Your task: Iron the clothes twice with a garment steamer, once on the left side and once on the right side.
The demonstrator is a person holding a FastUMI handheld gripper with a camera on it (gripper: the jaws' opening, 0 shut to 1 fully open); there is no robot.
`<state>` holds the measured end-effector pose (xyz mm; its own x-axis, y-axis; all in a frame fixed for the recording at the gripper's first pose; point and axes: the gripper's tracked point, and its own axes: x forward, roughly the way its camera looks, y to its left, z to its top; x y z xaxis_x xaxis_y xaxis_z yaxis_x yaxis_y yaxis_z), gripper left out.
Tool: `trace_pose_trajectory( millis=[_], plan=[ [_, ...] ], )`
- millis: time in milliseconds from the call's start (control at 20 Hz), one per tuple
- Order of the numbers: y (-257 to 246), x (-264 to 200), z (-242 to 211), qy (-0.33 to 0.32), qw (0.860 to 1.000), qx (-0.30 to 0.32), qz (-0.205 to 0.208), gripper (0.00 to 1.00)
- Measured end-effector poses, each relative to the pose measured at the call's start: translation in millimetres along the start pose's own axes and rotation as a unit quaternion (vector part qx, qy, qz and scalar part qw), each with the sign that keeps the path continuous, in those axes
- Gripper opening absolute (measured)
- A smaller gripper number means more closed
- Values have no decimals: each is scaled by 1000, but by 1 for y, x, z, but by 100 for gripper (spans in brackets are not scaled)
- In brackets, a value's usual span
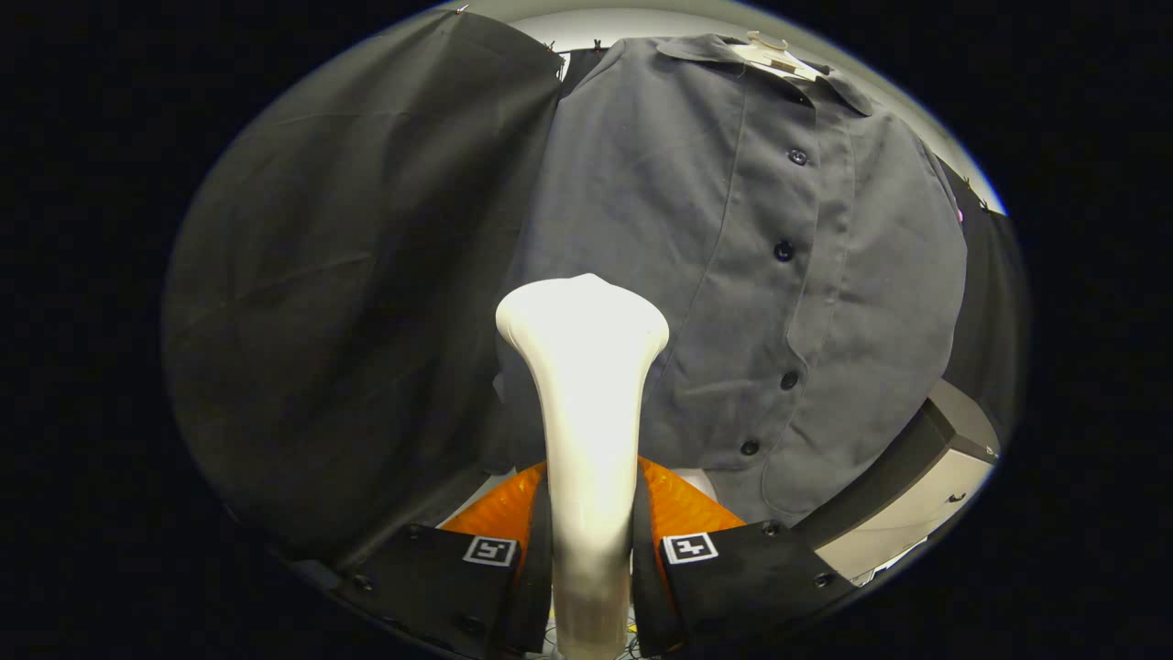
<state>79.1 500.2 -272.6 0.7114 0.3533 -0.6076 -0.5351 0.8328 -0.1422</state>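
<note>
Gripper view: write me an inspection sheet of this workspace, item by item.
Surface: nothing seen.
Job's things: grey button-front shirt hangs on a pale hanger, front facing the camera; white garment steamer stands upright, its head at the lower part of the shirt's panel left of the buttons; contact cannot be told.
Clutter: orange ribbed object just behind the steamer handle.
Grippers: claw shut on the steamer handle, one finger pressing each side.
Cables: nothing seen.
Surroundings: black cloth wall beside the shirt; pale cabinet with a dark top below the shirt's other side.
</note>
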Motion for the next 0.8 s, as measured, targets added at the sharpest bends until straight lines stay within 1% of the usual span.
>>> trace_pose_trajectory(
  millis=[150,350,450,600,800],
  plan=[
    [4,5,-12,14,1000,0,0,44],
    [4,2,-9,8,1000,0,-1,44],
    [0,-5,1,-8,1000,-1,-8,44],
    [-5,-21,19,-28,1000,4,-3,44],
    [-24,-60,57,-83,996,9,-7,44]
  ],
)
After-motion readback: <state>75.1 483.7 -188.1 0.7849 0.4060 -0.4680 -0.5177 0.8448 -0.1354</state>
